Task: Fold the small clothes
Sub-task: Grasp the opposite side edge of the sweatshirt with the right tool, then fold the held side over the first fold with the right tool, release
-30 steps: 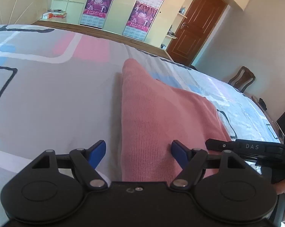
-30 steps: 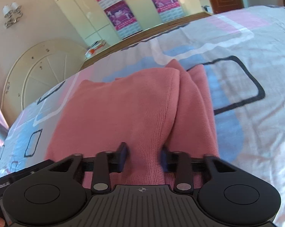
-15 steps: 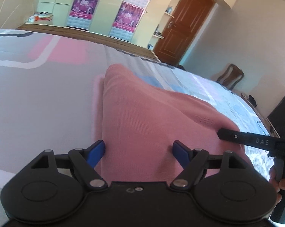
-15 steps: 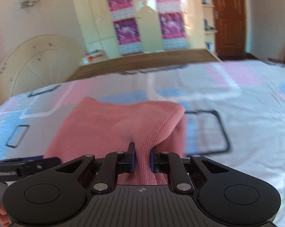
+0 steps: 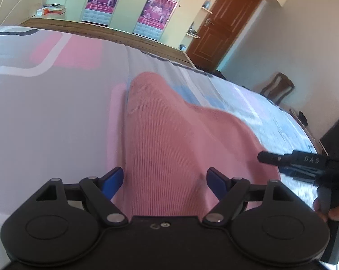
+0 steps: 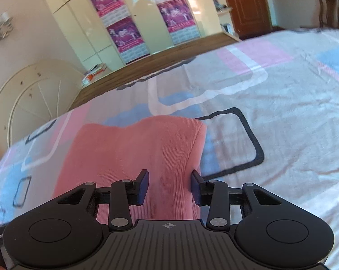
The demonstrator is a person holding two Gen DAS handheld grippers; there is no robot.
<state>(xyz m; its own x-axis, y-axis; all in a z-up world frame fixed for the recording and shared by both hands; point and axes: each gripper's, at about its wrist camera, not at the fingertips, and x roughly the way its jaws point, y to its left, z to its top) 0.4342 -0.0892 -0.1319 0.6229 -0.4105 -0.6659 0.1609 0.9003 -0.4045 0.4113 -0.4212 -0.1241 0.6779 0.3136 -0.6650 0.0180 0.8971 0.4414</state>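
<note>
A pink knitted garment (image 5: pixel 169 135) lies folded on the patterned bedsheet (image 5: pixel 56 112). My left gripper (image 5: pixel 166 181) hovers over its near edge, blue pads wide apart and open, the cloth below and between them. In the right wrist view the same garment (image 6: pixel 128 148) lies with its folded edge to the right. My right gripper (image 6: pixel 169 182) has its jaws opening, with the garment's right part between the pads and no pinch on it. The right gripper (image 5: pixel 293 159) also shows at the right edge of the left wrist view, held by a hand (image 5: pixel 336 211).
The bedsheet (image 6: pixel 282 112) spreads wide around the garment. A wooden bed end (image 5: pixel 124 33) runs along the far side, with cupboards bearing posters (image 6: pixel 124 31) behind. A brown door (image 5: pixel 225 22) and a chair (image 5: pixel 279 87) stand at the right.
The right gripper, pinched on a raised fold of the garment half a second ago, has parted its jaws and the cloth has dropped flatter. The left gripper has shifted sideways over the garment, still wide.
</note>
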